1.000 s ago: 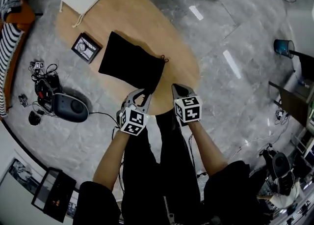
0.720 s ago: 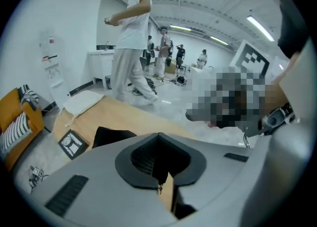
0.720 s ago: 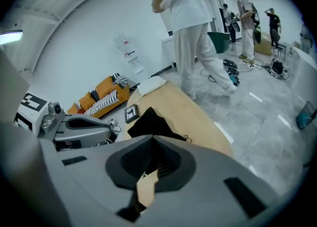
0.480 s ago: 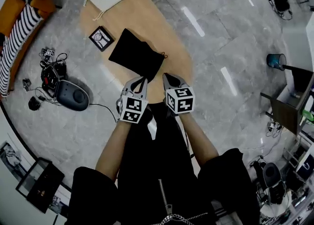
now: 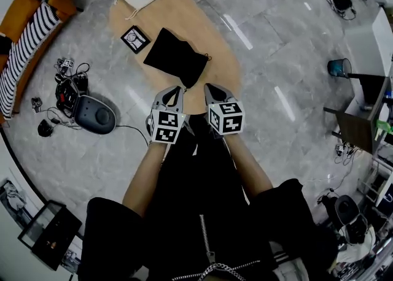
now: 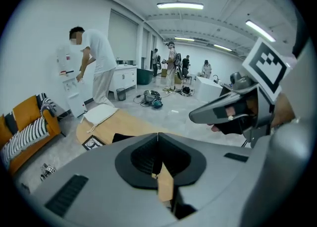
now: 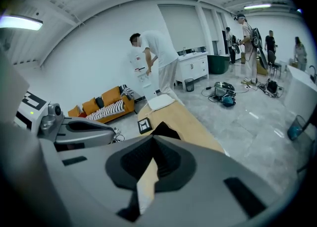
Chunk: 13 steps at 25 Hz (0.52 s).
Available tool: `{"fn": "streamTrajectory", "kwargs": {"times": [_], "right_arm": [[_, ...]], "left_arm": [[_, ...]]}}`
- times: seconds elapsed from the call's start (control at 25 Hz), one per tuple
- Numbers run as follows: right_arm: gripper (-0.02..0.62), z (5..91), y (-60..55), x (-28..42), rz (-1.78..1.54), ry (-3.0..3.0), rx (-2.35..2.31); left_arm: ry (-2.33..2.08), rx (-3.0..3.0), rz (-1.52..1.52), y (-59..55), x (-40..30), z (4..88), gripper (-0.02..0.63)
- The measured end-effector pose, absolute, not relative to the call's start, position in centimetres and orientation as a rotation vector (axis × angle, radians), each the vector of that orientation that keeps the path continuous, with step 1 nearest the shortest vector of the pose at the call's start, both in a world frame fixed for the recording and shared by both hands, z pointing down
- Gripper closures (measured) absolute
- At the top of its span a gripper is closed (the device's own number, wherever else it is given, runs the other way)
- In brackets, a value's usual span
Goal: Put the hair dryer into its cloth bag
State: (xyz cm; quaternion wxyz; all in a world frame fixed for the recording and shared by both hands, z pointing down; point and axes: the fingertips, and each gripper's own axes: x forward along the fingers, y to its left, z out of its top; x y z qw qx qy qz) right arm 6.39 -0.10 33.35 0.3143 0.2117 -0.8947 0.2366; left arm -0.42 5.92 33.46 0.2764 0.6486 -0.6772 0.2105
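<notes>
- Both pressed together and empty: left hand-held gripper (image 5: pixel 172 91) and right hand-held gripper (image 5: pixel 212 89), at 6 o'clock of the tabletop (image 5: pixel 218 68).
- The black bag (image 5: pixel 177 62) lies at 12 o'clock from them. No hair dryer is visible; it is perhaps inside.
- The cloth looks soft and limp, likely weighted; pinch it near the drawstring mouth.

Both grippers lifted from the table; left jaws now closed

A second ago the left gripper (image 5: pixel 174 91) had its jaws apart at the near corner of the black cloth bag (image 5: pixel 177 62); now they meet with nothing between them. It and the right gripper (image 5: pixel 212 91) have risen from the wooden table (image 5: pixel 184 22). In the head view, table and bag have shrunk toward the upper left, and more of the person's dark jacket (image 5: pixel 202 224) fills the bottom.
</notes>
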Motion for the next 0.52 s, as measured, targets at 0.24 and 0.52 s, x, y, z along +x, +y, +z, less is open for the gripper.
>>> {"fn": "streamTrajectory", "kwargs": {"times": [0.24, 0.52], "right_arm": [[0.587, 30.5, 2.1, 7.2, 0.608, -2.406, 0.588], [0.587, 29.1, 4.0, 8.4, 0.614, -2.429, 0.633]], "left_arm": [[-1.834, 1.771, 0.563, 8.1, 0.6, 31.2, 0.591], [-1.825, 1.803, 0.556, 10.6, 1.8, 30.2, 0.591]]}}
